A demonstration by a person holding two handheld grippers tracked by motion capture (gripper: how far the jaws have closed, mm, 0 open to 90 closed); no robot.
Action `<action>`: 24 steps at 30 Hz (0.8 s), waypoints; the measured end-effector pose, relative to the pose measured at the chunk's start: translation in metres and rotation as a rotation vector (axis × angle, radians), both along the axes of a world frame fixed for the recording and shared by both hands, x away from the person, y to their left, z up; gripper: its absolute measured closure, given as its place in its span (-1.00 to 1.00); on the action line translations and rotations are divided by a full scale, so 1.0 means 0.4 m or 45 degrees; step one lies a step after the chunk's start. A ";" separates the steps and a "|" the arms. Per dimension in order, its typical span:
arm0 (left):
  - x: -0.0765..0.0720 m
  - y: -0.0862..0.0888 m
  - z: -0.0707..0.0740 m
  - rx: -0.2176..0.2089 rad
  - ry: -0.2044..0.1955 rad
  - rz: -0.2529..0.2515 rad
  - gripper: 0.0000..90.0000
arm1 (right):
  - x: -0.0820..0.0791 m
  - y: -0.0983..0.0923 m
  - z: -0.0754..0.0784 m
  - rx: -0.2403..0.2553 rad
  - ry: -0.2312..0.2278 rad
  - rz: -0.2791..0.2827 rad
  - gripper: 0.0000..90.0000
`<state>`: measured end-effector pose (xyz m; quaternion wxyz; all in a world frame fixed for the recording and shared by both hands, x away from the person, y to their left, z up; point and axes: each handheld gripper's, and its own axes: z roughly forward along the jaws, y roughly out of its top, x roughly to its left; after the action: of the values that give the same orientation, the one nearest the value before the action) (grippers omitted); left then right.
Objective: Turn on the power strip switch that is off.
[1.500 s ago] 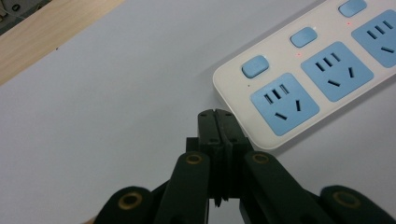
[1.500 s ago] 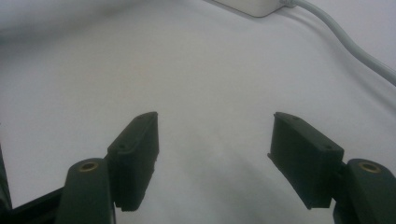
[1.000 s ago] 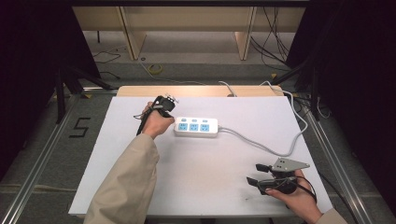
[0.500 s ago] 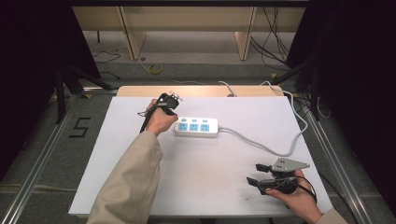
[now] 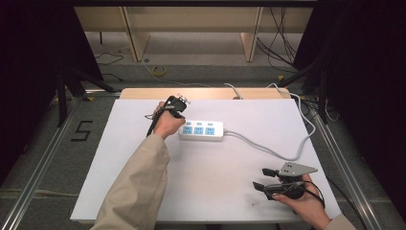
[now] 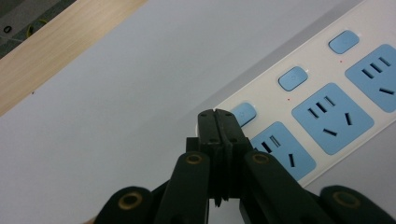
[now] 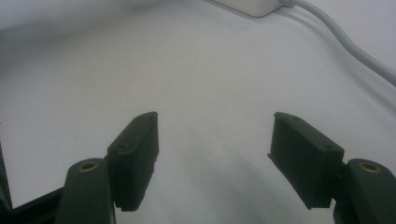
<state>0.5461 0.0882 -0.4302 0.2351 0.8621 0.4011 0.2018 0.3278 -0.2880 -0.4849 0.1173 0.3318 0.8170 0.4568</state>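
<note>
We are pressing our clenched left claw (image 6: 218, 116) against the power strip's (image 6: 327, 107) end switch (image 6: 243, 114); our right claw (image 7: 212, 158) is resting released.

The left arm in a beige sleeve (image 5: 139, 184) reaches far forward, its hand (image 5: 167, 123) tilting the black two-jaw left claw (image 6: 218, 116) downward, jaws pressed together. The right hand (image 5: 301, 201) rests low at the near right, holding the black right claw (image 7: 212, 140) with jaws spread wide.

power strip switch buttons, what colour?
Light blue, like the socket faces, on a white power strip. The switch buttons show best in the left gripper view.
</note>
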 end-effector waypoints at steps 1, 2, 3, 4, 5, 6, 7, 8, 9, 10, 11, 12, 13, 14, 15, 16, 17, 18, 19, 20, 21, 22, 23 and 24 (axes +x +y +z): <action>0.001 -0.001 -0.001 -0.004 -0.001 0.001 1.00 | 0.000 0.000 0.000 -0.001 0.000 -0.001 -0.26; 0.001 -0.002 -0.002 0.000 0.001 -0.002 1.00 | 0.000 0.000 0.000 -0.001 -0.001 -0.001 -0.26; 0.003 -0.003 -0.004 -0.002 0.002 -0.002 1.00 | -0.001 0.000 0.001 -0.001 0.002 -0.002 -0.26; 0.003 -0.004 -0.005 -0.002 0.003 0.001 1.00 | -0.001 0.000 0.000 -0.001 0.002 -0.003 -0.26; 0.004 -0.004 -0.006 -0.001 0.007 -0.002 1.00 | 0.000 0.000 0.000 -0.001 0.002 -0.003 -0.26; 0.005 -0.005 -0.008 -0.008 0.005 0.004 1.00 | 0.000 0.000 0.000 -0.002 0.003 -0.002 -0.26; 0.005 -0.006 -0.009 -0.011 0.006 0.003 1.00 | -0.001 -0.001 0.001 -0.001 0.003 -0.002 -0.26; 0.006 -0.007 -0.010 -0.012 0.007 0.005 1.00 | 0.000 -0.001 0.001 -0.001 0.003 -0.002 -0.26; 0.006 -0.008 -0.011 -0.009 0.008 0.006 1.00 | 0.000 -0.001 0.001 -0.001 0.003 -0.002 -0.26; 0.007 -0.008 -0.011 -0.007 0.004 0.004 1.00 | 0.000 -0.001 0.001 -0.001 0.003 -0.002 -0.26; 0.008 -0.010 -0.012 -0.006 0.006 0.000 1.00 | 0.000 -0.001 0.000 -0.001 0.003 -0.002 -0.26; 0.009 -0.011 -0.012 -0.002 0.006 -0.003 1.00 | 0.000 -0.001 0.000 -0.001 0.004 -0.002 -0.26; 0.010 -0.013 -0.012 0.002 0.007 -0.004 1.00 | 0.000 -0.001 0.001 -0.001 0.003 -0.002 -0.26; 0.010 -0.016 -0.013 -0.007 0.005 -0.003 1.00 | 0.000 -0.001 0.001 0.001 0.002 -0.002 -0.26; 0.011 -0.017 -0.011 -0.003 0.005 -0.007 1.00 | 0.000 -0.001 0.001 0.001 0.002 -0.001 -0.26; 0.012 -0.019 -0.010 0.000 0.004 -0.008 1.00 | 0.000 -0.001 0.001 0.000 0.002 -0.002 -0.26; 0.012 -0.021 -0.010 -0.001 0.003 -0.010 1.00 | 0.000 -0.002 0.001 0.001 0.001 -0.002 -0.26; 0.012 -0.025 -0.010 -0.005 0.003 -0.006 1.00 | 0.000 -0.002 0.001 0.001 0.000 -0.002 -0.26; 0.013 -0.027 -0.009 -0.001 0.003 -0.013 1.00 | 0.000 -0.002 0.001 0.001 -0.001 -0.001 -0.26; 0.013 -0.029 -0.010 -0.006 0.001 -0.010 1.00 | -0.001 -0.002 0.001 0.000 -0.001 0.000 -0.26; 0.013 -0.031 -0.011 -0.009 0.000 -0.009 1.00 | 0.000 -0.002 0.001 0.000 -0.002 0.001 -0.26; 0.014 -0.032 -0.011 -0.003 0.004 -0.011 1.00 | 0.000 -0.002 0.001 0.001 -0.003 0.001 -0.26; 0.016 -0.033 -0.012 0.001 0.007 -0.015 1.00 | -0.001 -0.002 0.001 0.001 -0.003 0.001 -0.26; 0.017 -0.034 -0.014 -0.006 0.005 -0.010 1.00 | -0.001 -0.002 0.001 0.001 -0.002 0.001 -0.26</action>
<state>0.5527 0.0746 -0.4357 0.2371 0.8634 0.3987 0.1983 0.3275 -0.2888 -0.4845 0.1177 0.3313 0.8168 0.4575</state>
